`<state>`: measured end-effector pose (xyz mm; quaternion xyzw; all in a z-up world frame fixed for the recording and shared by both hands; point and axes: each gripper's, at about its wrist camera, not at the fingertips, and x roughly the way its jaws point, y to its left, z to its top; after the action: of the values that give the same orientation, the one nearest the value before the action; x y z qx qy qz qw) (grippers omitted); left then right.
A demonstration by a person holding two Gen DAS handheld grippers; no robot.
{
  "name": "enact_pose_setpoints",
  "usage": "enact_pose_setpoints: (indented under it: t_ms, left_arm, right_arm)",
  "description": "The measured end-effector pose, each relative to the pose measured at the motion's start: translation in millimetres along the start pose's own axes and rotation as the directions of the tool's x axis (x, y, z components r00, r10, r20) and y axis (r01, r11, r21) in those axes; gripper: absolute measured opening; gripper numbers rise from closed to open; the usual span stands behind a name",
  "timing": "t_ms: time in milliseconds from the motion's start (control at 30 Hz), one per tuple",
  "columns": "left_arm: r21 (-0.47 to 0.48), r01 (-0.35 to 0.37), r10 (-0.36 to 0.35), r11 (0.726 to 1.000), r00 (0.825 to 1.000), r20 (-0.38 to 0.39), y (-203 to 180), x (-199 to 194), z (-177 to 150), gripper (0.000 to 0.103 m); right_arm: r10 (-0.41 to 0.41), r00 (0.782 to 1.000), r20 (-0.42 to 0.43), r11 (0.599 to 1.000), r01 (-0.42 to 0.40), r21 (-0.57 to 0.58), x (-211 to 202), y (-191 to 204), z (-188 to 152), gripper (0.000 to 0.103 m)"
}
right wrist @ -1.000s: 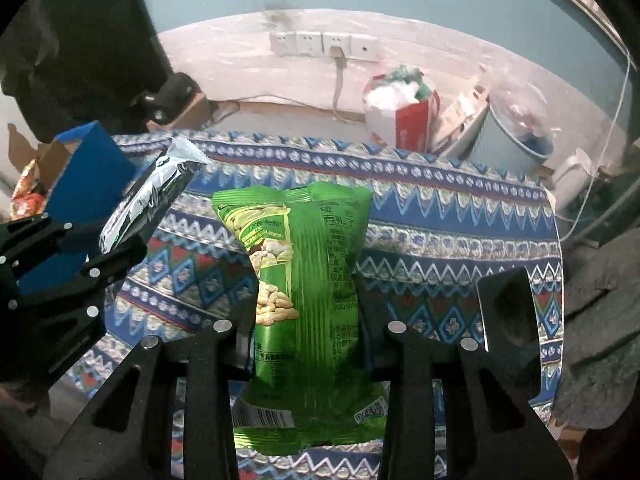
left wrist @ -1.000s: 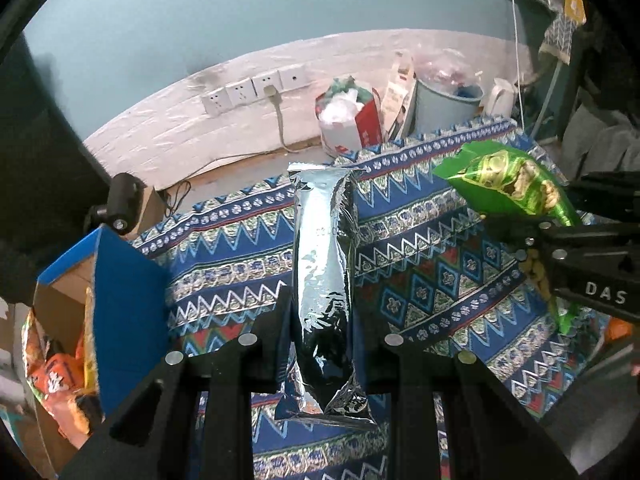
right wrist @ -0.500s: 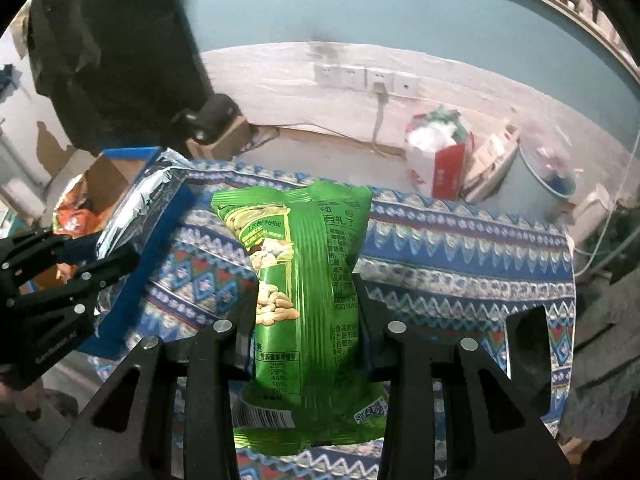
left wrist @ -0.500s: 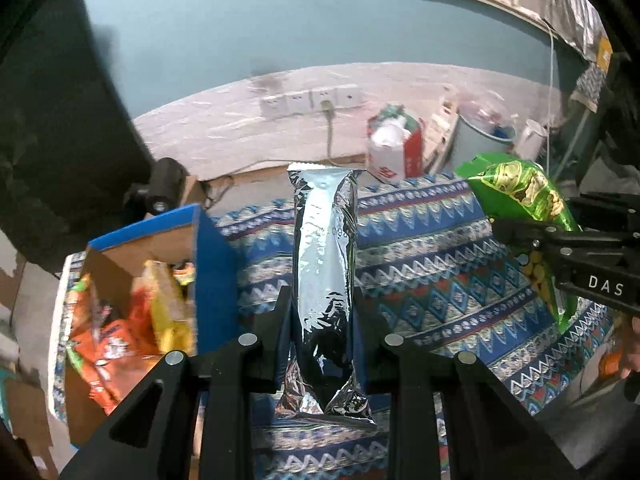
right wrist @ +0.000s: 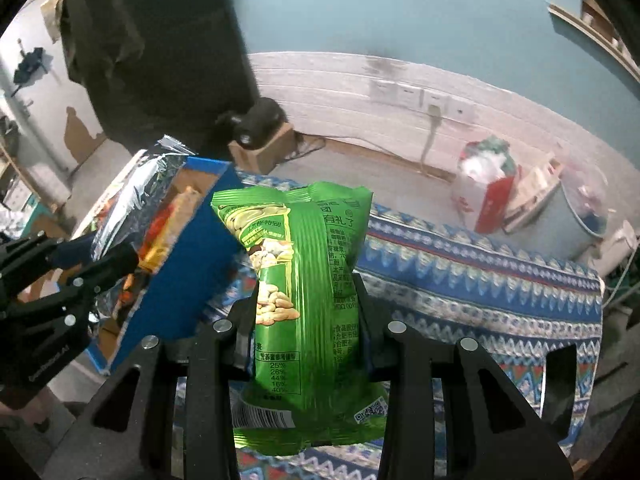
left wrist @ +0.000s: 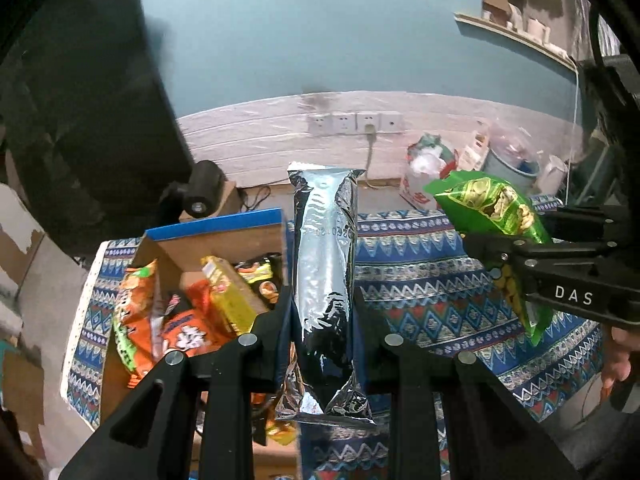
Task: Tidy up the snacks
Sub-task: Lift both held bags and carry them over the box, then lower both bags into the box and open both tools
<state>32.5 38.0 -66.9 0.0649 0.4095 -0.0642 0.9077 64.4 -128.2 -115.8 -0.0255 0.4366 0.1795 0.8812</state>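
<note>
- Patterned cloth (left wrist: 420,264) covers the table; nothing loose seen lying on the stretch in view
- Blue cardboard box (left wrist: 216,222) stands open at the cloth's left end, already part-filled with orange and yellow packets (left wrist: 180,320); judged the drop target for both bags
- Green peanut bag (right wrist: 308,280) upright in the air, pinched at its middle by the right gripper (right wrist: 308,308); jaws clamped on it; bag hangs just right of the box's blue wall
- Silver foil packet (left wrist: 324,280) upright, clamped low on its body by the left gripper (left wrist: 322,320); it hangs at the box's right edge, above the cloth
- Advice: carry each bag fully over the opening before letting go; silver one is nearer, so likely first; keep the two grippers apart to avoid a clash; lower into free space beside the packets rather than dropping from height; foil looks slippery, so hold firm until inside
</note>
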Motion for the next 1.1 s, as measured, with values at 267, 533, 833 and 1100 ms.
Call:
enact_pose_setpoints:
  t_ms: [267, 533, 833, 1100]
  left_arm:
    - [-0.080, -0.042, 0.041, 0.996, 0.999, -0.003, 44, -4, -9, 0.026]
    - [-0.157, -0.086, 0.083, 0.984, 0.996, -0.026, 86, -5, -21, 0.026]
    - [-0.245, -0.145, 0.127, 0.959, 0.988, -0.090, 130, 8, -43, 0.026]
    - [-0.296, -0.158, 0.123, 0.942, 0.984, -0.132, 146, 20, -51, 0.026]
  right_arm:
    - [0.037, 0.999, 0.002, 0.998, -0.037, -0.042, 14, 38, 20, 0.035]
    - [0.074, 0.997, -0.013, 0.993, -0.075, -0.095, 36, 78, 36, 0.035]
    - [0.107, 0.992, -0.060, 0.983, -0.115, -0.142, 71, 118, 55, 0.035]
    - [0.123, 0.987, -0.104, 0.978, -0.138, -0.158, 98, 139, 64, 0.035]
